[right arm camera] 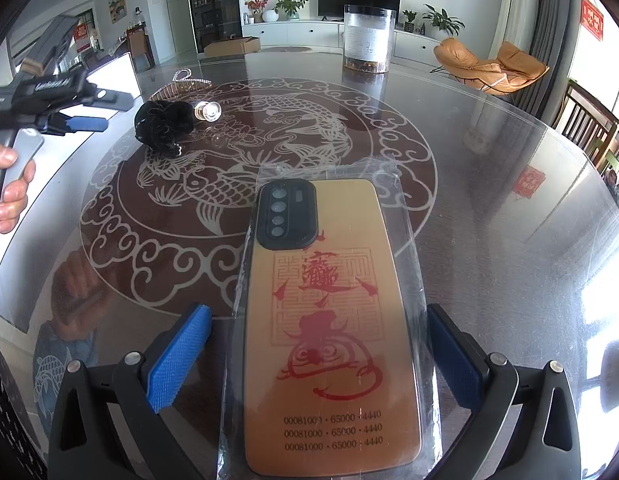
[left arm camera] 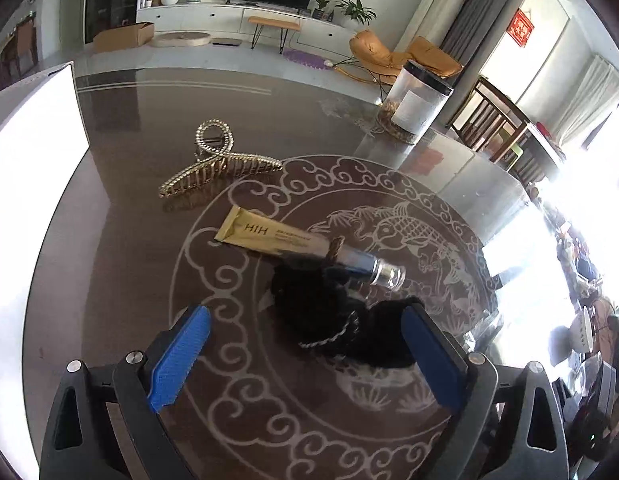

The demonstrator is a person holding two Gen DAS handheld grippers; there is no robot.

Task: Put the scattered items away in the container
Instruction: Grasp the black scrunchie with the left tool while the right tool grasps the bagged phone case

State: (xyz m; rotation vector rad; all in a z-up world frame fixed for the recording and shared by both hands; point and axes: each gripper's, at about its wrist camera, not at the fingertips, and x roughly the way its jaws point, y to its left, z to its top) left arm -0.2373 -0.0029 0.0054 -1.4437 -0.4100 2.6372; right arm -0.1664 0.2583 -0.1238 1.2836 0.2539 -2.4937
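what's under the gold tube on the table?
The gold tube lies partly across the black scrunchie, its clear cap overhanging. A braided loop shows at the overlap; what the scrunchie covers can't be seen.

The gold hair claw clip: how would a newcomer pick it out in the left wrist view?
Start at the glass table with the etched fish roundel. Just outside the roundel's far-left border lies the hair claw clip, beyond the gold tube. Alone among its neighbours, it has a looped top and curved teeth.

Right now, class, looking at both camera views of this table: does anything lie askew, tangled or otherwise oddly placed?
Yes. The gold tube lies slanted with its clear cap end resting on the black scrunchie, and a braided loop crosses it. The gold hair claw lies loose on its side beyond them. The phone case sits slightly crooked inside its plastic sleeve. Nothing looks spilled or broken.
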